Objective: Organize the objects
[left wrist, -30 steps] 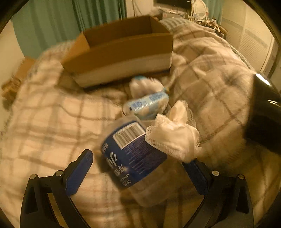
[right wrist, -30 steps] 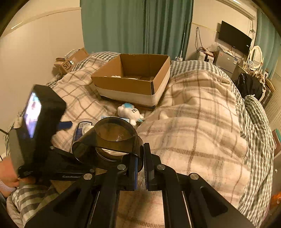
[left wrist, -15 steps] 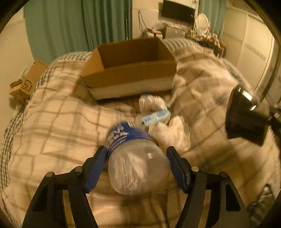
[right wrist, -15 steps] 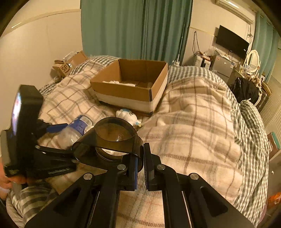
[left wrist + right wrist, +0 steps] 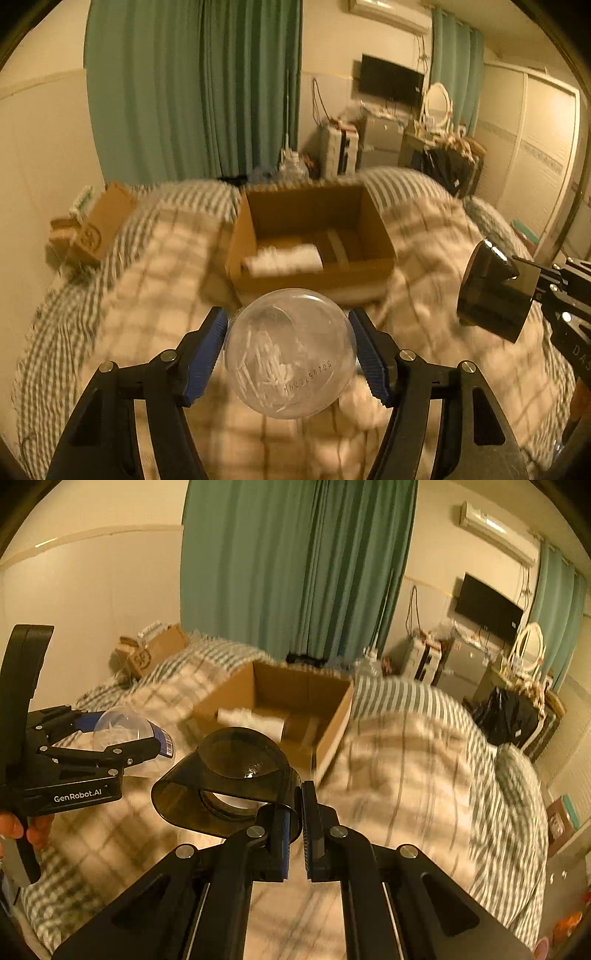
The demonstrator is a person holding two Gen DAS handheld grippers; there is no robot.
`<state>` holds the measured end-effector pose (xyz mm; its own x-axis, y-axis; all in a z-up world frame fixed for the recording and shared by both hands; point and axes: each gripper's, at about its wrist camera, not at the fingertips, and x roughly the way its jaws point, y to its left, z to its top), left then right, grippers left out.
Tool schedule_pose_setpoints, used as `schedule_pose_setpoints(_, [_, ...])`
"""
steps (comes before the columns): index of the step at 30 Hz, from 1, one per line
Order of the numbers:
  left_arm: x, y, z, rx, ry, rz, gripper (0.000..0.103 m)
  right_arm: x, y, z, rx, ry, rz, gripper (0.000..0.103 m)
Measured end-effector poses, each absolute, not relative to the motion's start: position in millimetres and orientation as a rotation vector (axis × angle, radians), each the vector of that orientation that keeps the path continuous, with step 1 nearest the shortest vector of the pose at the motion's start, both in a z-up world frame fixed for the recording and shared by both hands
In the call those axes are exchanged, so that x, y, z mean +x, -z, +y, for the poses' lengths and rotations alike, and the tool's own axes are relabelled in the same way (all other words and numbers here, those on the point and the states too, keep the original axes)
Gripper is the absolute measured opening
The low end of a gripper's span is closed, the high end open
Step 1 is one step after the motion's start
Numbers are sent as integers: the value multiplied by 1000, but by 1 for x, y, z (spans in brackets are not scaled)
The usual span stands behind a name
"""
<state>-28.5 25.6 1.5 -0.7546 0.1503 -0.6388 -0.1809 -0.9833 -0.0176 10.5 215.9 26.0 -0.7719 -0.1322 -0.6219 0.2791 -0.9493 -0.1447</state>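
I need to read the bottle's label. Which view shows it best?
The right wrist view: the plastic bottle lies side-on in the left tool, barcode visible. The left wrist view shows only its clear base.

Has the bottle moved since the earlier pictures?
Yes. The bottle, gripped in the left tool, has been lifted off the blanket and now hangs before the box.

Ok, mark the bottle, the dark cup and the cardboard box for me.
plastic bottle [image 5: 290,354]: left wrist view, on its clear base.
dark cup [image 5: 229,775]: right wrist view, on its smoky side wall.
cardboard box [image 5: 314,277]: left wrist view, on its near outer wall.
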Motion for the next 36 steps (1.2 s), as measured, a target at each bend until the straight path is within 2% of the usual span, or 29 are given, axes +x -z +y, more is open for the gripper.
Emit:
schedule_pose_setpoints(5, [-71, -29, 27, -928, -2823, 33, 69, -32, -57, 209, 862, 2766, 342, 5])
schedule_pose_setpoints(11, [-135, -31, 34, -920, -2790, -26, 69, -101, -67, 202, 865, 2791, 343, 5])
schedule_pose_setpoints(19, [-190, 16, 44, -992, -2766, 39, 69, -188, -20, 198, 1009, 2774, 323, 5])
schedule_pose_setpoints(25, [-203, 39, 47, -1038, -2751, 69, 70, -210, 15, 211, 1088, 2737, 201, 6])
schedule_pose_setpoints(27, [-205, 37, 45, -1036, -2759, 60, 71, -212, 18, 217, 1105, 2725, 136, 12])
schedule_pose_setpoints(28, [-205, 36, 44, -1037, -2764, 59, 77, -211, 17, 219, 1110, 2714, 115, 15])
schedule_pose_setpoints(29, [-202, 33, 42, -1037, -2779, 62, 81, -209, 17, 220, 1115, 2703, 107, 29])
schedule_pose_setpoints(30, [-200, 30, 41, -1038, -2793, 67, 88, -207, 15, 221, 1117, 2700, 100, 50])
schedule_pose_setpoints(32, [-190, 23, 36, -1020, -2820, 73, 88, -196, 8, 227, 1077, 2723, 65, 67])
schedule_pose_setpoints(36, [-169, 9, 28, -993, -2855, 96, 89, -175, -11, 235, 1037, 2735, 7, 71])
